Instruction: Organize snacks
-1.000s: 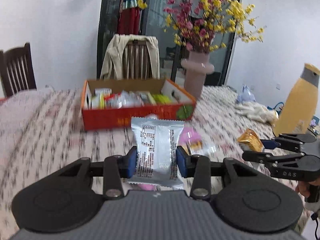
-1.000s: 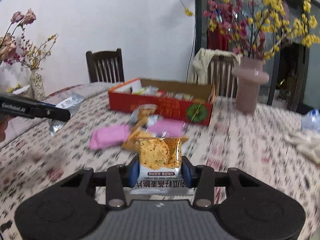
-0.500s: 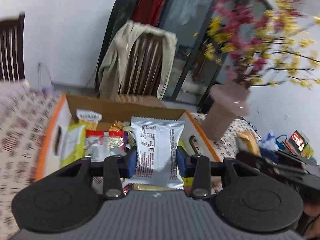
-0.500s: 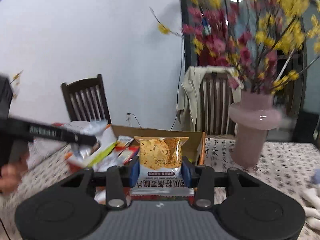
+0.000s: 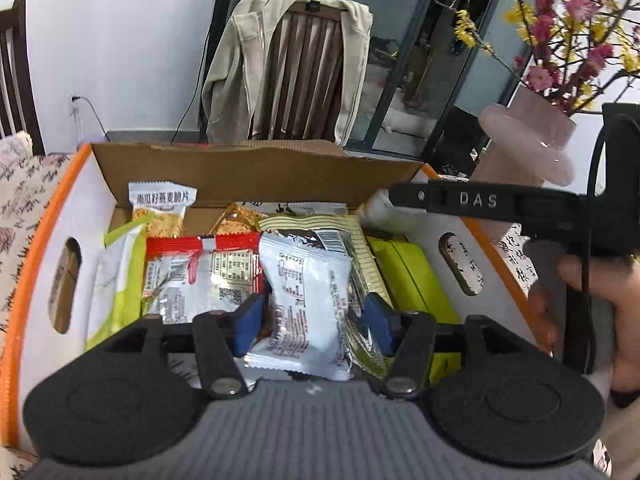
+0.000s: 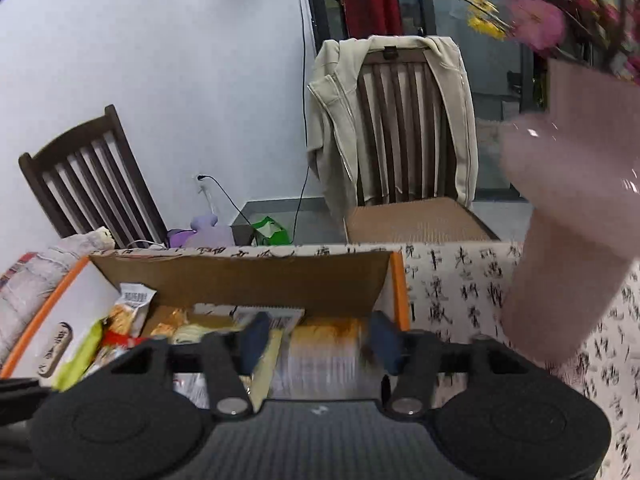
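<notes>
**A:** Left wrist view first. Where do we stand?

**B:** I have the left gripper over the cardboard box, its fingers spread apart. The silver packet sits between the blue pads, and there is a gap on each side, so I judge it released and lying on the snacks already in the box. Under and around it I see a red-and-silver packet, a green-edged pouch, a striped yellow pack and a lime-green pack. The box looks well filled.

**A:** Anything in the way?

**B:** The right gripper crosses above the box's right wall, with my hand behind it. The pink vase stands just beyond that corner. A chair with a beige jacket is behind the box.

**A:** And the right wrist view?

**B:** The right gripper is over the right end of the box, fingers wide. The orange packet below is blurred and not pinched; I take it as dropping or just landed. Other snacks lie to the left.

**A:** What's left?

**B:** I can't see the table in front of the box, so I can't tell whether snacks remain. The vase is very close on the right; I'd pull back carefully.
</notes>
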### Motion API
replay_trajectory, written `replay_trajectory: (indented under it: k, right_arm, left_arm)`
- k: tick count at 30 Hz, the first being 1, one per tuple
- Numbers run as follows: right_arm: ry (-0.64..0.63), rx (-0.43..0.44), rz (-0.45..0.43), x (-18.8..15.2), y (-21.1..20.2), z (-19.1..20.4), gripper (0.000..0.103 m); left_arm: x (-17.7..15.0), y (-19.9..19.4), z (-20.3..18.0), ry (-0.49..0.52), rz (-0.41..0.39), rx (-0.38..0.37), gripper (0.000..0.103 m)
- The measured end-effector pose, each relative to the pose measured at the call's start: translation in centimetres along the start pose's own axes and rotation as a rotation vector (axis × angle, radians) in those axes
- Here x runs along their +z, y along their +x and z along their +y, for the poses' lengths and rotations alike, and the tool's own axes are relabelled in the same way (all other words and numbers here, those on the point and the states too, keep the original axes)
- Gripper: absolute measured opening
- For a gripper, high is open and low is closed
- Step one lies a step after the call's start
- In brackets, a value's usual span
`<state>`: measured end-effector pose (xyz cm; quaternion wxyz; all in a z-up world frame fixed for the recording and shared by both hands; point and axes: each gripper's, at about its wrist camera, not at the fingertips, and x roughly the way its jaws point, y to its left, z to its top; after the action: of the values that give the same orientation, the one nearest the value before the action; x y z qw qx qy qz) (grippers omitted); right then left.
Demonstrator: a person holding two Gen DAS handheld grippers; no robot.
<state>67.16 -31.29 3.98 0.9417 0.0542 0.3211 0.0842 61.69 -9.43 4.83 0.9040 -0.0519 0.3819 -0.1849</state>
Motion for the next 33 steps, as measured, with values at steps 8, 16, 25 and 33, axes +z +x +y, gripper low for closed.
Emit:
replay_trajectory:
  k: [8, 16, 25, 33]
  right_arm:
    - [-0.018, 0.038, -0.072, -1.2, -5.2, -0.3, 0.074]
    - [-0.017, 0.091, -0.162, -6.1, -14.3, -0.2, 0.086]
    - [-0.121, 0.165, -0.126, -13.8, -21.7, 2.4, 0.088]
    - [-0.174, 0.159, -0.124, -20.3, -26.3, 4.1, 0.089]
  left_arm:
    - [0.7, -5.3, -0.9, 0.035, -0.089, -0.03, 0.073]
    - [-2.5, -12.0, -2.3, 0.139, -0.161, 0.051, 0.083]
    - [-7.7, -17.9, -3.3, 0.17, -0.214, 0.089, 0.089]
    - [-14.7, -22.0, -3.8, 0.113, -0.203, 0.067, 0.092]
